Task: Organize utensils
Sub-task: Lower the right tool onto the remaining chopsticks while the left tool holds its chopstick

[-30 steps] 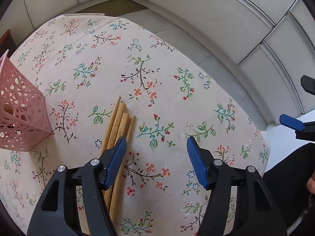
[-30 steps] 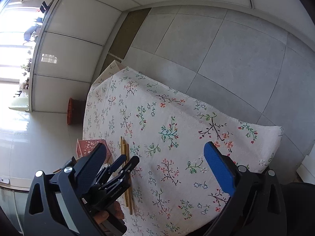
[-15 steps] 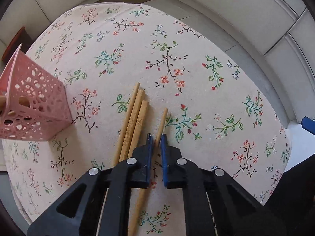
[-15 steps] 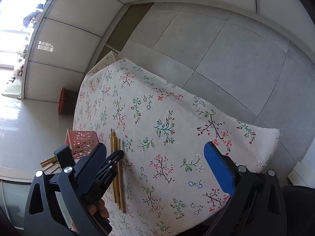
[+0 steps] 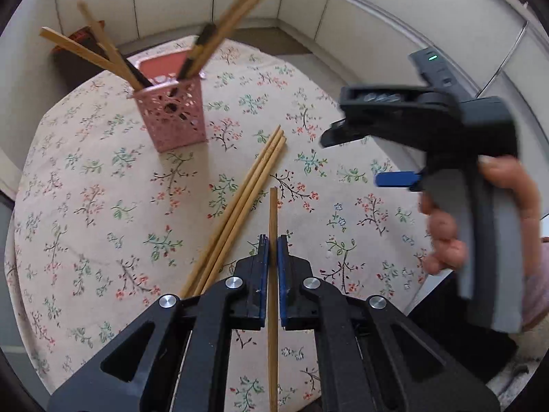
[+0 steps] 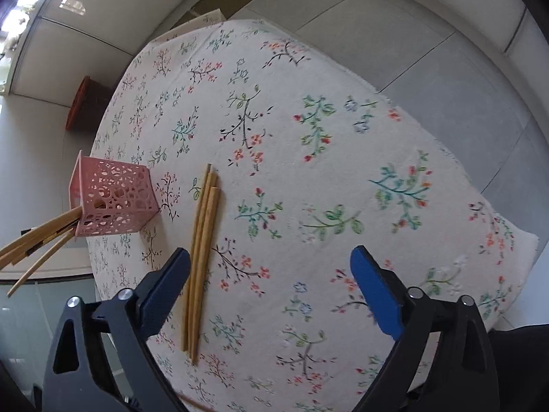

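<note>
Left gripper (image 5: pixel 271 257) fingers are clamping one bamboo chopstick (image 5: pixel 273 213), lifted clear of the floral-cloth table (image 5: pixel 103 206). Only the left view is showing the pink holder (image 5: pixel 171 116) upright with chopsticks inside, plus the hand (image 5: pixel 480 216) on the right gripper. Right gripper (image 6: pixel 271 285) fingers are spread wide, just been narrowing, gripping nothing, hovering over three loose chopsticks (image 6: pixel 202 240) beside the holder.

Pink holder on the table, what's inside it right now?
The pink holder holds several wooden chopsticks and a dark-handled utensil, leaning out over the rim. Their lower ends are mostly hidden behind its perforated walls.
</note>
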### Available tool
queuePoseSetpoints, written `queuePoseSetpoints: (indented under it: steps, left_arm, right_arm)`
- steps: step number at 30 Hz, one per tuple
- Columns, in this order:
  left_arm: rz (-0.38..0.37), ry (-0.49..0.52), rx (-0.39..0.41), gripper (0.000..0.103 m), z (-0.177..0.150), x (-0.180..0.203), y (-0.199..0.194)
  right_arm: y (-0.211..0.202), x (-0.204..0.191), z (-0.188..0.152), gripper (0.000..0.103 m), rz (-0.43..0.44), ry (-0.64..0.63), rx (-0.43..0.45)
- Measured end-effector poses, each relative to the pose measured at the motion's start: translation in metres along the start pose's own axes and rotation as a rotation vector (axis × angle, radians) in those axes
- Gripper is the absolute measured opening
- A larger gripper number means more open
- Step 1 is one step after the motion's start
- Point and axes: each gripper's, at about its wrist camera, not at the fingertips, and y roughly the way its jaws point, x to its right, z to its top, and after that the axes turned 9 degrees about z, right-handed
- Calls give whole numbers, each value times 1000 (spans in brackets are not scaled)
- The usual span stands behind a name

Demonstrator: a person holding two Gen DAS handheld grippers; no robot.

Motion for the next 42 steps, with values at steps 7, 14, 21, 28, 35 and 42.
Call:
queuePoseSetpoints:
  steps: [7,14,21,28,35,42]
  left_arm:
    - [-85,-80,121,4,-19,-32,-43]
    - [-139,-103,188,4,-18,-47,-59]
    - [-162,-129,214,5,-17,-53,-69]
    - [-165,-146,230,5,-19,-57,-75]
    - [-182,-145,245,5,-18,-56,-79]
    - [-193,-172,243,5,-19,-66,-79]
  right_arm:
    - [39,-20,3,68,-91,55,-35]
    - [50,-37,5,65,-178,51,23]
    - [57,-52,-4,63,-305,-30,69]
    - [44,-35,-7,18,-350,-88,31]
    - [23,-7,-7,44,-67,80,5]
    - [40,-40,-1,46,-184,43,42]
